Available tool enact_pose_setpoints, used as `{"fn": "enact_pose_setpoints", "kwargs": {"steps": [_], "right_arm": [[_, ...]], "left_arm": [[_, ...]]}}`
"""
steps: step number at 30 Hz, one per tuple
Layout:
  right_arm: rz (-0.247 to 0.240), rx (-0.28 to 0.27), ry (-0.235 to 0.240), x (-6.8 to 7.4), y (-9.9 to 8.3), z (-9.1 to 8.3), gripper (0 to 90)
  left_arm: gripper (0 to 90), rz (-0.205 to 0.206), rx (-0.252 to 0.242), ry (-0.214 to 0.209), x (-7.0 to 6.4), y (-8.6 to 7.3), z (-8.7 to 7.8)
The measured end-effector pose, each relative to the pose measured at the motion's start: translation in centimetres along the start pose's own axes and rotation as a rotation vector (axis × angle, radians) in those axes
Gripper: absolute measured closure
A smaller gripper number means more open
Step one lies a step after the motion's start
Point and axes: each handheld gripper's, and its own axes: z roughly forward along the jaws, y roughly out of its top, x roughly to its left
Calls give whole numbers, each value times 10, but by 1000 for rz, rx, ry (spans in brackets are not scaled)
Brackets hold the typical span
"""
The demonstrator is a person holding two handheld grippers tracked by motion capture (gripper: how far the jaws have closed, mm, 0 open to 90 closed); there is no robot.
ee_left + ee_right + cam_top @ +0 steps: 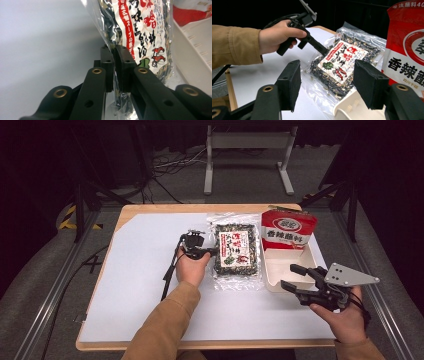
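A clear bag of dark dried bits with a red-and-white label (236, 251) lies flat on the white sheet, just left of a white tray (280, 270). My left gripper (214, 252) is shut on the bag's left edge; in the left gripper view the jaws pinch the clear plastic (115, 53) beside the label (142, 32). A red snack bag (287, 230) stands upright in the tray's far end. My right gripper (288, 276) stands open over the tray's near right side, holding nothing. The right gripper view looks between my right gripper's (327, 85) open jaws at the clear bag (342, 62).
A white sheet (145, 285) covers most of the wooden table (125, 215). The left gripper's cable (169, 275) trails toward the front. A grey metal stand (247, 150) and loose cables sit on the floor beyond the table. The tray's rim (352, 110) lies just under my right jaws.
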Motion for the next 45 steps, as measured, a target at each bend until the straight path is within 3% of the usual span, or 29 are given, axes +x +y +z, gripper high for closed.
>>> {"fn": "enact_pose_setpoints", "kwargs": {"steps": [4,6,10,17,22,24,30,37,41,45], "right_arm": [[1,0,1,0,0,0,397],[-1,2,-1,0,0,1,396],[1,5,-3,-1,-2,2,398],[9,15,3,-1,-2,9,409],[16,18,7,0,-3,14,412],[21,24,9,1,-4,16,412],[27,37,9,3,-5,22,413],[47,43,-1,3,-5,28,417],[73,17,19,3,-1,36,413],[57,19,21,4,3,46,415]], "left_arm": [[858,47,-44,24,-3,0,-17],[860,68,-62,9,-4,0,-27],[873,159,-104,57,-8,-7,-52],[877,238,-201,58,-14,-21,-83],[889,275,-286,24,-19,-30,-116],[890,297,-294,12,-22,-32,-124],[891,393,-343,-5,-35,-45,-140],[891,442,-341,-47,-41,-50,-148],[892,473,-362,-62,-44,-51,-157],[892,510,-362,-91,-52,-52,-165]]}}
